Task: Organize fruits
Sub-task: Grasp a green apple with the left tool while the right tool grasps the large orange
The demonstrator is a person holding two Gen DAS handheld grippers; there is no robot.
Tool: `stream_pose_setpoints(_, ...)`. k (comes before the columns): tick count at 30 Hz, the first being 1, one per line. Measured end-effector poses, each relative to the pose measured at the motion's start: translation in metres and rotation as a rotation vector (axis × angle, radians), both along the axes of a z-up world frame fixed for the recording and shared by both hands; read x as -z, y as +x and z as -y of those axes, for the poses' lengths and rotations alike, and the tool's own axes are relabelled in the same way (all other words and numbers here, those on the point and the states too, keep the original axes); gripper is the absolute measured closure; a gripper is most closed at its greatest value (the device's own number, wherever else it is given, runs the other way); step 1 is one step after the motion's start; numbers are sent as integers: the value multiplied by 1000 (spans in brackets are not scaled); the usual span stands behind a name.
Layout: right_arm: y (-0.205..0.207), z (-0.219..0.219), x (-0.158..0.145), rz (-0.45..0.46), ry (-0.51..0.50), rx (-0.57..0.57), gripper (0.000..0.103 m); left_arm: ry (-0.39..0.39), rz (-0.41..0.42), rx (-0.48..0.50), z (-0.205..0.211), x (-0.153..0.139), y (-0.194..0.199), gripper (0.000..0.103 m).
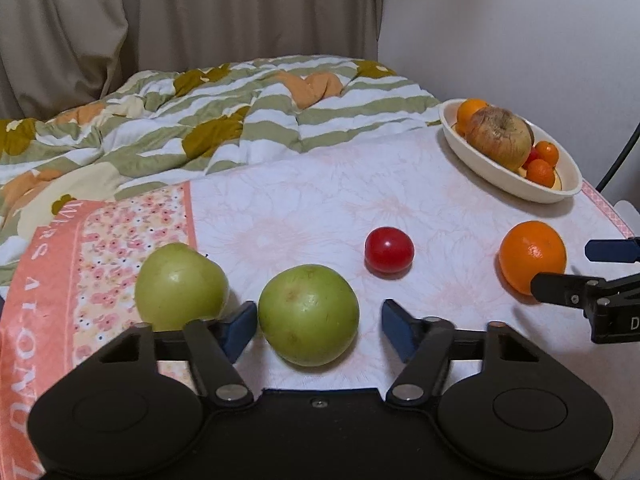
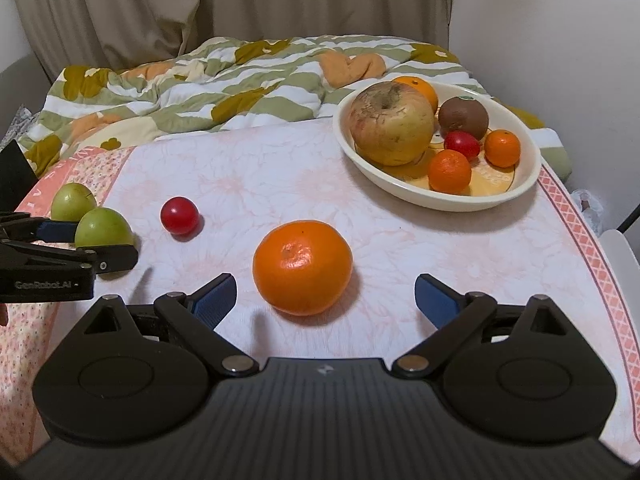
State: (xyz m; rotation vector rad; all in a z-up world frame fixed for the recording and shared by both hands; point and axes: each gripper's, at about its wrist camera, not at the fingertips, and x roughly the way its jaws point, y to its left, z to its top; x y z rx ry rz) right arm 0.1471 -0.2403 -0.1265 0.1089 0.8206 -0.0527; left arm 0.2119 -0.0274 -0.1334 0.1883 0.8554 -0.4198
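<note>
Left wrist view: we record the left gripper (image 1: 318, 326) with its blue pads spread wide on either side of a green fruit (image 1: 308, 314) resting on the pale floral cloth (image 1: 280, 208). We see a clear gap on the right pad's side; on the left side we cannot tell whether the pad touches. A second green fruit (image 1: 180, 286) sits just left of it, behind the left pad. Farther and to the right we note a small red tomato (image 1: 389, 255), and farther right again a loose orange (image 1: 532, 256), with the right gripper's fingers (image 1: 560, 286) reaching in beside it from the right edge.

Right wrist view: we find the right gripper (image 2: 324, 300) likewise spread, the orange lying between and just beyond its tips, touching neither. The tomato lies to the left, and both green fruits at the far left, where the left gripper brackets the nearer one.

At the far right of the cloth stands a cream oval bowl (image 2: 404, 192). It holds a large blemished apple (image 2: 392, 124), a brown kiwi (image 2: 464, 117), a small red tomato, two small mandarins and an orange behind the apple. A striped quilt (image 2: 200, 84) lies beyond the cloth.
</note>
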Motion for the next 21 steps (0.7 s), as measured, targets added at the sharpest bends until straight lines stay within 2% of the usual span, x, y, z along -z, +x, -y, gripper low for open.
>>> stream_pose_setpoints(2, 4, 0, 2, -10, 5, -4, 0, 16, 3, -9, -1, 1, 1, 45)
stream_pose_setpoints(8, 14, -2, 6, -14, 2, -26, 0, -2, -15, -17, -8, 0, 0, 46)
stream_pose_setpoints(11, 21, -3, 9, -26, 9, -41, 10, -4, -17, -26, -11, -1, -3, 46)
stream_pose_setpoints(16, 26, -7, 12, -36, 6, -63, 21, -6, -24, -38, -15, -2, -10, 46)
stream_pose_setpoints(17, 27, -7, 12, -36, 3, -64, 27, -8, -25, -42, -16, -3, -11, 46)
stream_pose_setpoints(21, 28, -8, 11, -31, 3, -65, 28, -14, -27, -51, -20, -6, -18, 46)
